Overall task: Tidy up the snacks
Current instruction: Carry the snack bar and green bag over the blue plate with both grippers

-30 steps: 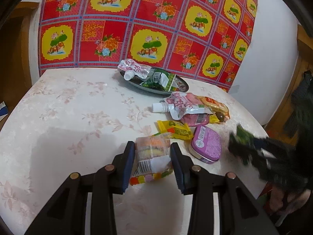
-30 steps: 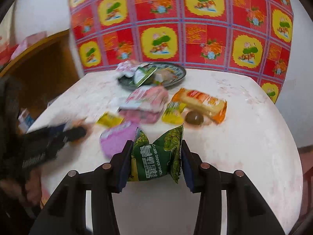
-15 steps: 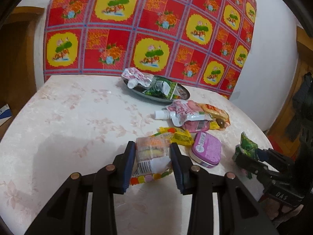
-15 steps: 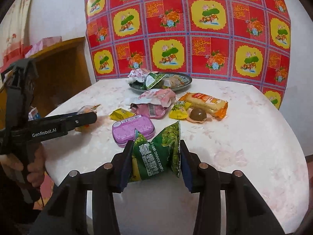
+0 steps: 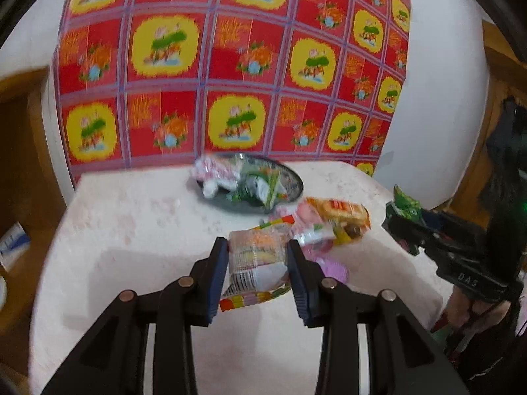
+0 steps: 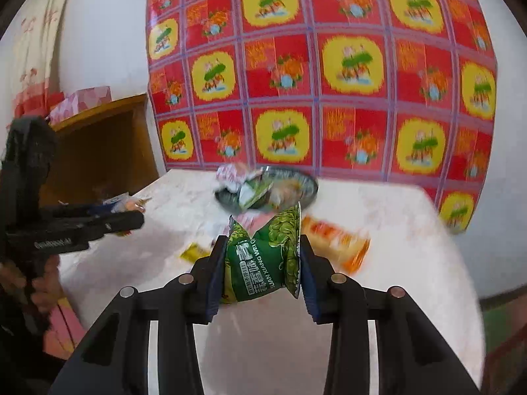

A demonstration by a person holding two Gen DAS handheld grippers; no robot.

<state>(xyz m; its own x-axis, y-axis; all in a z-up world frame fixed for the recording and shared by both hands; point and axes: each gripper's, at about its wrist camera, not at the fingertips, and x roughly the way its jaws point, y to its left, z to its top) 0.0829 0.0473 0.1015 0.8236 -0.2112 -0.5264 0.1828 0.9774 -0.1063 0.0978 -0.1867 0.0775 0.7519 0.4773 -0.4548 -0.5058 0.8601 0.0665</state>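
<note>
My left gripper (image 5: 258,250) is shut on a clear packet of orange and yellow sweets (image 5: 255,263), held above the table. My right gripper (image 6: 262,247) is shut on a green snack bag (image 6: 263,260), also lifted; it shows at the right in the left wrist view (image 5: 406,205). A dark oval plate (image 5: 293,181) at the back of the table holds several packets; it also shows in the right wrist view (image 6: 306,181). Loose snacks lie in front of it: an orange packet (image 5: 342,210), a pink tin (image 5: 329,265), a small yellow packet (image 6: 192,251).
The pale floral table (image 5: 131,230) stands against a red and yellow patterned cloth (image 5: 230,65) on the wall. A wooden cabinet (image 6: 98,144) stands to the left with pink boxes (image 6: 85,97) on top. The table edge (image 6: 461,279) falls off at the right.
Both grippers have risen and moved toward the plate, each still holding its packet. The views are now blurred from motion.
</note>
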